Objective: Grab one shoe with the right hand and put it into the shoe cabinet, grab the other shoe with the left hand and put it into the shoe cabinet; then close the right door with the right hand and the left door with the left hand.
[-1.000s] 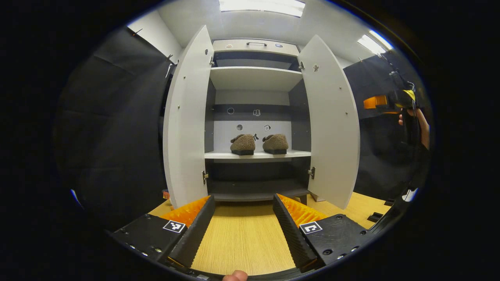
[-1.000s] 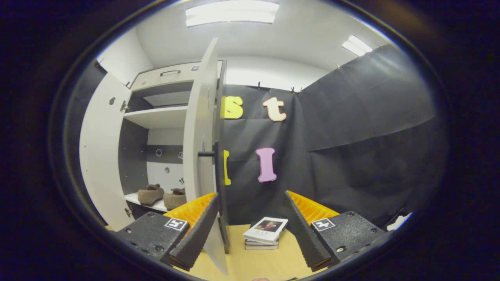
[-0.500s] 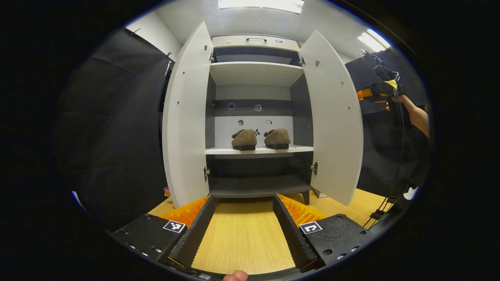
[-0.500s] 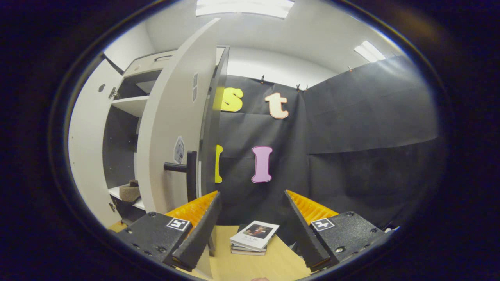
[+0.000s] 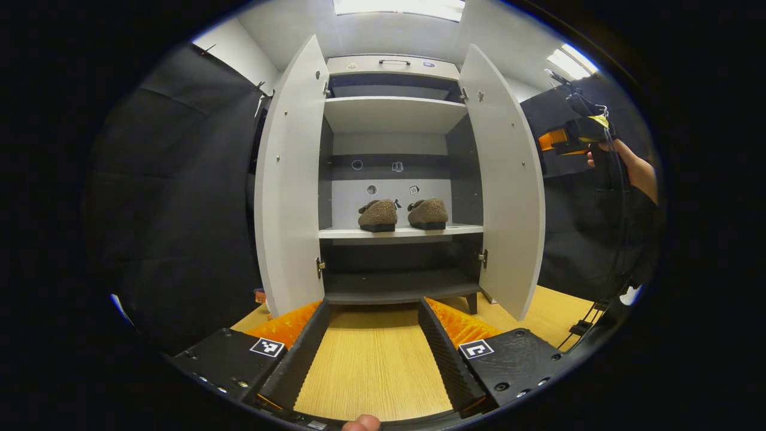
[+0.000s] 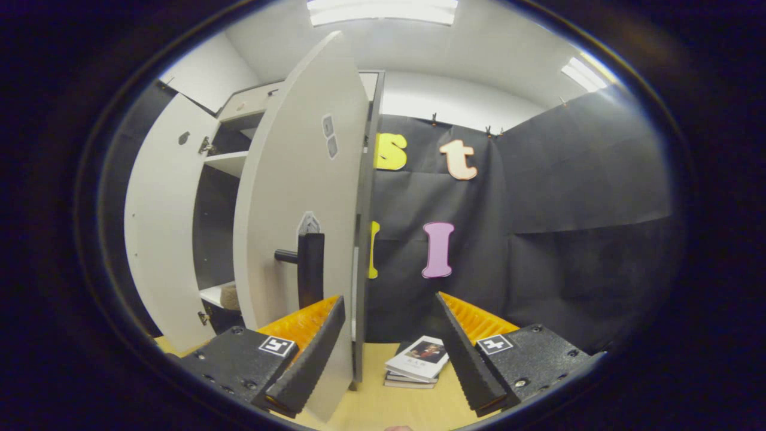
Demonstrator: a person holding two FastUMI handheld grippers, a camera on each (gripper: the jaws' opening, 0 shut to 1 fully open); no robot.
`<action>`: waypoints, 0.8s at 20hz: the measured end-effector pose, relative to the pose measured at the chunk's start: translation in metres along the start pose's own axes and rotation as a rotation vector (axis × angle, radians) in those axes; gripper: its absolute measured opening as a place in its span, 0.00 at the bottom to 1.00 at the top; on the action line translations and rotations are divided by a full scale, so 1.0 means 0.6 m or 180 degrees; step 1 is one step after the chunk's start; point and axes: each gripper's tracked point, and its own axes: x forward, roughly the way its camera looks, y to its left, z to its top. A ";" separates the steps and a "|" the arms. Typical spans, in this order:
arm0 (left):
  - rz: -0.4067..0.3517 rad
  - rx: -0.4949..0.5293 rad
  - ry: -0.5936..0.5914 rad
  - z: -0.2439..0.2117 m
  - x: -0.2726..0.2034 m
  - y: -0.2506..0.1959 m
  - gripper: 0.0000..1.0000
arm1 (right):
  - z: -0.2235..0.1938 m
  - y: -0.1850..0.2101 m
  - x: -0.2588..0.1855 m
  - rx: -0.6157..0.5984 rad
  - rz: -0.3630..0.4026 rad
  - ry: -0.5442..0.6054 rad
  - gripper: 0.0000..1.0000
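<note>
Left tongs [image 5: 374, 353] spread, empty, low over surface [image 5: 371, 365] | my right tongs [image 6: 389, 353] spread behind right door [image 6: 299, 197], placed to push it | both shoes [image 5: 403, 214] on cabinet shelf [image 5: 400, 231], doors open

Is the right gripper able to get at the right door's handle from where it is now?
Probably yes: the right gripper, open, is by the right door's outer face, the black handle just ahead, nothing between.
</note>
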 end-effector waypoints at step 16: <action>0.0332 0.0001 0.0005 0.005 -0.014 0.081 0.90 | 0.006 0.235 0.112 -0.0089 0.0546 -0.0090 0.96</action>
